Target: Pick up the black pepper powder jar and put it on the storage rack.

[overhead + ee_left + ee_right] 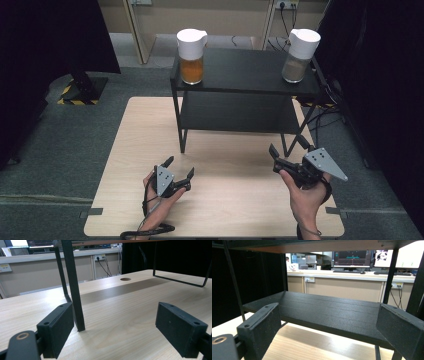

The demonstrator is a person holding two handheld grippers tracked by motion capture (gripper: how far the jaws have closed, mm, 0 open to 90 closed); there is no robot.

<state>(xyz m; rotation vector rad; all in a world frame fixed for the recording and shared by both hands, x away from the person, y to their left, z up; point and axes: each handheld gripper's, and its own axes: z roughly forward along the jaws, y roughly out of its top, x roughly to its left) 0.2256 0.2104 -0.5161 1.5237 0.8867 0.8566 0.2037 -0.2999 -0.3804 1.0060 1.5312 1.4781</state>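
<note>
A black two-tier shelf [245, 70] stands at the back of the light wooden table [140, 150]. On its top tier sit two white-lidded jars: one with orange contents [191, 49] at the left, one with greyish contents [301, 48] at the right. My left gripper [179, 168] rests low over the table near the front left, open and empty, facing the shelf's front leg [73, 287]. My right gripper [287, 149] is held at the front right, open and empty, pointing at the shelf's lower tier [324, 312].
A round cable hole [125, 279] is in the tabletop beyond the shelf leg. Cables [320, 112] hang at the shelf's right side. Dark curtains flank the table on both sides. Bare wood lies between the two grippers.
</note>
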